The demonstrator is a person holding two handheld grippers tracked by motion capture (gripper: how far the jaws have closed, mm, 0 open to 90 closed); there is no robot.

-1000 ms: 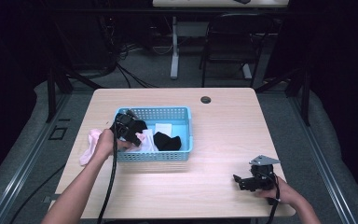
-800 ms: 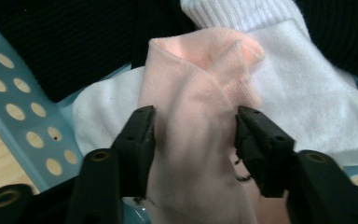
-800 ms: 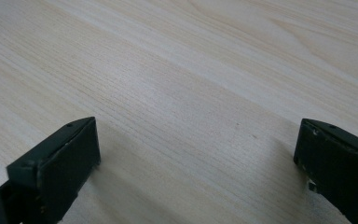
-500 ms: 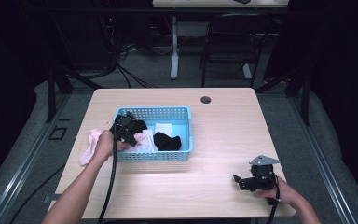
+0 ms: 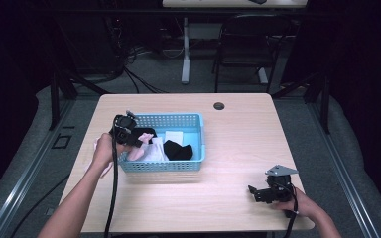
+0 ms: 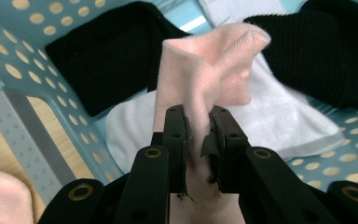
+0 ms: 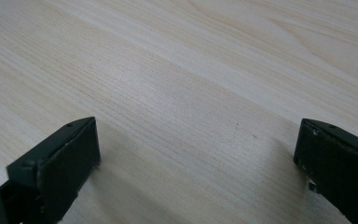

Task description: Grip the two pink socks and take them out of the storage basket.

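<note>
Lifting pink sock (image 6: pixel 200 84) from blue basket (image 5: pixel 188 163) | left tongs (image 6: pixel 198 126) have just closed, pinching its soft knit fold above white and black socks | right tongs (image 7: pixel 196 158) spread, idle on pale woodgrain table (image 5: pixel 238 198) | next, likely: clear perforated plastic rim, carry out.

The worktop (image 5: pixel 238 134) is pale wood with a fine grain, rectangular, with a small dark round hole (image 5: pixel 219 105) near its far edge. A light blue perforated basket (image 5: pixel 188 166) stands on its left half, holding socks. Just left of the basket, a pink sock (image 5: pixel 96 147) lies on the wood at the worktop's left edge, partly hidden by a hand. The right tongs (image 5: pixel 258 192) sit near the front right corner, low over the wood; whether they touch it is unclear.
</note>
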